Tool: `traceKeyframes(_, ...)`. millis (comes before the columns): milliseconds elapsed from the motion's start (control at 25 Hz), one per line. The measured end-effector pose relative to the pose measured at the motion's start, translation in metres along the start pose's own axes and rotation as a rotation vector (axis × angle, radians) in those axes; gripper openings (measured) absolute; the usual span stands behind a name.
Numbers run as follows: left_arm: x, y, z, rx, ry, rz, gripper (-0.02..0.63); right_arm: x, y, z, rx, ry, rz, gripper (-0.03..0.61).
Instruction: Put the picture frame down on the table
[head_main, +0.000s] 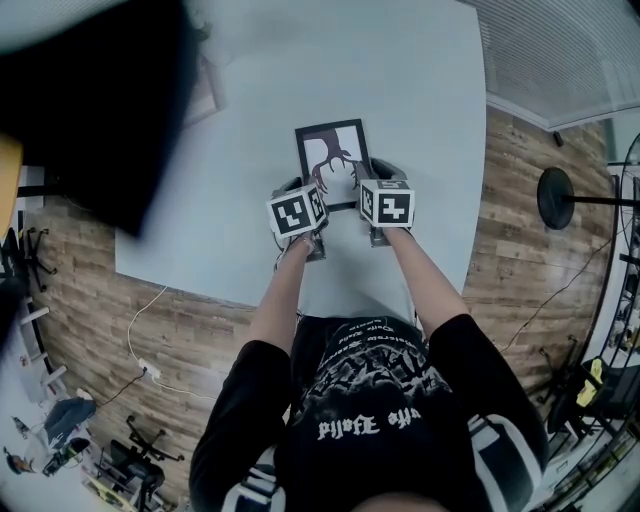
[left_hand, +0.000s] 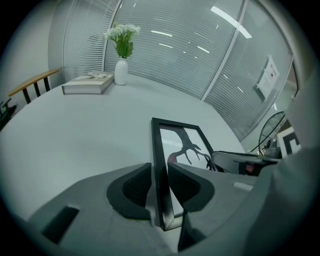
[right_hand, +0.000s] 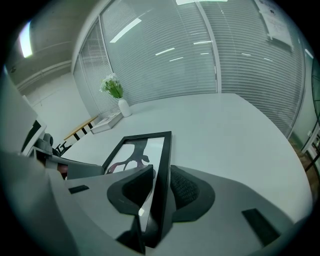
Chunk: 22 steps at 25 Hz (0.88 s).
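Note:
A black picture frame (head_main: 331, 152) with a dark antler-like print on white is held over the pale table (head_main: 420, 120), tilted. My left gripper (head_main: 312, 205) is shut on the frame's left edge (left_hand: 159, 165); the black rail runs between its two jaws. My right gripper (head_main: 366, 190) is shut on the frame's right edge (right_hand: 162, 175), which passes between its pads. In the left gripper view the right gripper (left_hand: 240, 162) shows beyond the print. The frame's near bottom edge is hidden behind the marker cubes in the head view.
A white vase with flowers (left_hand: 121, 65) and a book (left_hand: 89, 83) sit at the table's far side, beside a wooden chair back (left_hand: 32, 86). Blinds and glass walls ring the table. A floor fan (head_main: 556, 198) stands on the wood floor at the right.

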<state>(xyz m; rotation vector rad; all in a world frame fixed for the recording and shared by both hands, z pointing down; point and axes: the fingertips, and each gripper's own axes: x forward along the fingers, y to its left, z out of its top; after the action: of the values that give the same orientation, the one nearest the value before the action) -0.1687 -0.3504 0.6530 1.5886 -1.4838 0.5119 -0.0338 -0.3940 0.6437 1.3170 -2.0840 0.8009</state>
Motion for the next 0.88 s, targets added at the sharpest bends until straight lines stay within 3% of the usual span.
traceKeyframes(120,-0.005,0.0,0.003,0.008,-0.037,0.019,0.112,-0.005,0.003,0.006,-0.012,-0.021,0.014,0.1)
traceKeyframes(400,-0.038,-0.012,0.02,0.038,-0.14,-0.026,0.112,-0.035,0.012,0.025,-0.032,-0.11,0.035,0.106)
traceKeyframes(880,-0.11,-0.039,0.033,0.167,-0.307,-0.069,0.112,-0.101,0.018,0.047,-0.102,-0.245,0.047,0.106)
